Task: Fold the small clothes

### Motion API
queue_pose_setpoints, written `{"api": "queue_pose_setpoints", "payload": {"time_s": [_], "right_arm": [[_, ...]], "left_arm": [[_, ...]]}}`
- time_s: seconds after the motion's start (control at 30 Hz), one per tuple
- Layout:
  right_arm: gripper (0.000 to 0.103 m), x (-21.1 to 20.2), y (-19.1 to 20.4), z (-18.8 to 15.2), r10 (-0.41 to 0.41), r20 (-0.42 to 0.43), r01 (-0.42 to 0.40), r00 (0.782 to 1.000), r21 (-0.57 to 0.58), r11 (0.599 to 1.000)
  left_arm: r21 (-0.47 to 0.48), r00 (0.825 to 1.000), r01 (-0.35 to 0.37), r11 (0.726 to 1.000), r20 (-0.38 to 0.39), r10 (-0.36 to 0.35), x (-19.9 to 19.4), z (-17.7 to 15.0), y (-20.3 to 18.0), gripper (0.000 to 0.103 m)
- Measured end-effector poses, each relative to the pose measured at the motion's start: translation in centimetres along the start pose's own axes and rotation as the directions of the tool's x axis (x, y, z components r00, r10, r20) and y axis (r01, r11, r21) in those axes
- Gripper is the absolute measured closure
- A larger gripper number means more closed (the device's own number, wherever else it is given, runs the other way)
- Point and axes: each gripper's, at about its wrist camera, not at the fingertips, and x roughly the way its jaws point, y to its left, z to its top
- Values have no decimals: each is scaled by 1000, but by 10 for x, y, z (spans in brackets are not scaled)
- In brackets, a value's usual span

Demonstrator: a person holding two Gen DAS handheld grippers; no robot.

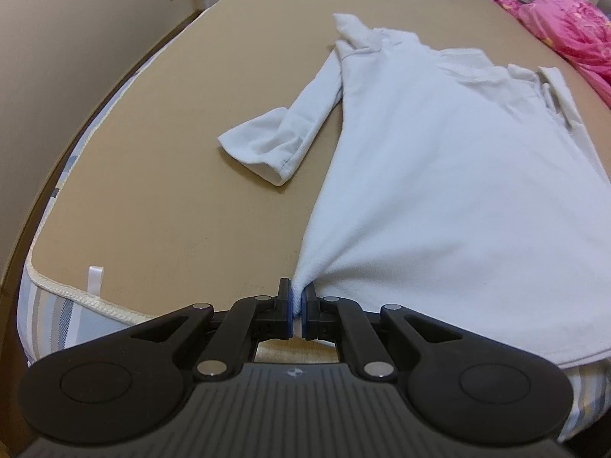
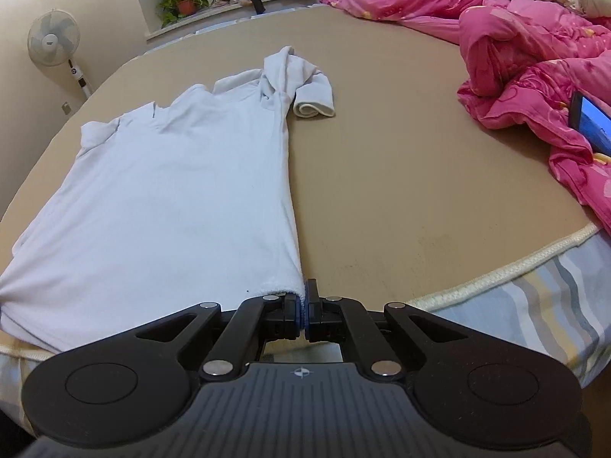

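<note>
A soft white fleece shirt (image 1: 439,175) is spread flat near the tan mattress's (image 1: 152,191) front edge. Its hem corners are pinched by the left gripper (image 1: 297,299) and right gripper (image 2: 304,303), both clamped. A pink quilt (image 2: 527,45) (crumpled) and a fan (image 2: 53,40) are shown fully only in the right view.

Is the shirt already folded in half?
No, the white shirt lies spread flat on the mattress, both sleeves out.
</note>
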Motion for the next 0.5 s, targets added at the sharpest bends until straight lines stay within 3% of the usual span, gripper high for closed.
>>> {"api": "queue_pose_setpoints", "payload": {"time_s": [0.2,0.4,0.43,0.5], "right_arm": [[102,-17,-23,-5,5,-18,-6,1000,-30,1000],[102,-6,-38,-32,-33,-108,32,994,-16,999],[102,1,-40,-34,-38,-139,37,990,-7,999],[97,15,-44,-37,-56,-245,64,968,25,998]], "left_arm": [[18,1000,16,1000,1,-16,-26,-47,4,99],[35,996,-1,999,-91,4,2,-90,3,97],[53,995,-4,999,-98,9,7,-94,1,94],[77,993,-12,997,-120,22,11,-97,2,69]]}}
